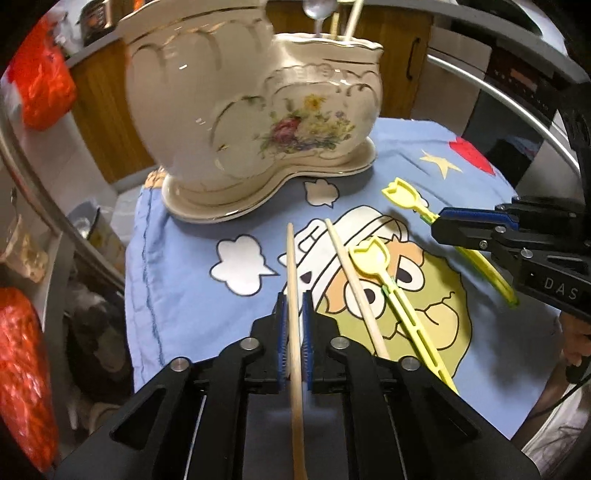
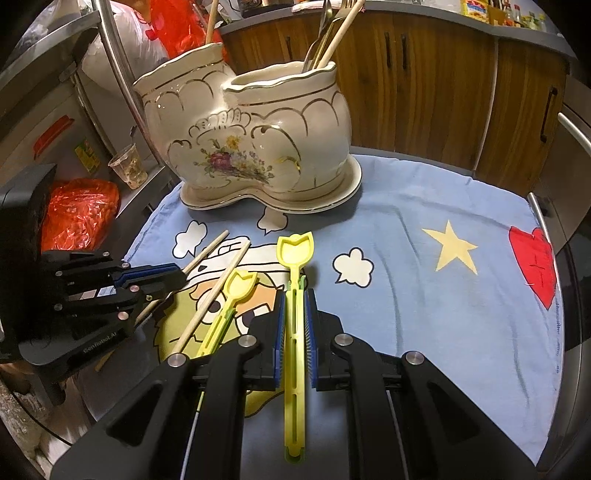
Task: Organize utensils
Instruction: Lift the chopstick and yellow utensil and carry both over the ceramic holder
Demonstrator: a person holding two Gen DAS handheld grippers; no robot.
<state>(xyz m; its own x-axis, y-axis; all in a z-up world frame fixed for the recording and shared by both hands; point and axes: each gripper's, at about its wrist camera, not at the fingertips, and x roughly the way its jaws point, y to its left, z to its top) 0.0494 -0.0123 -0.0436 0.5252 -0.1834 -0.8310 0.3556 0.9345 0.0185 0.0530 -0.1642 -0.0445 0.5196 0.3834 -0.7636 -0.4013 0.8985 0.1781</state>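
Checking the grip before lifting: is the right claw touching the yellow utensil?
Touching. The right wrist view shows the right claw with both blue pads pressed against the yellow utensil.

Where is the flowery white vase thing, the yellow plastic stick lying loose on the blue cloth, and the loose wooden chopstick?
White ceramic flowered utensil holder (image 2: 258,147): right wrist view, painted front wall.
Loose yellow plastic stick (image 2: 225,314): right wrist view, its handle.
Loose wooden chopstick (image 1: 354,284): left wrist view, middle of its shaft.

A home kitchen: behind the cream floral ceramic utensil holder (image 2: 251,147) on its cartoon-printed blue cloth (image 2: 424,229) run wooden cabinet doors with dark handles (image 2: 406,81) under a countertop crowded with bottles (image 2: 498,14), with red plastic bags (image 2: 79,212) to its left.
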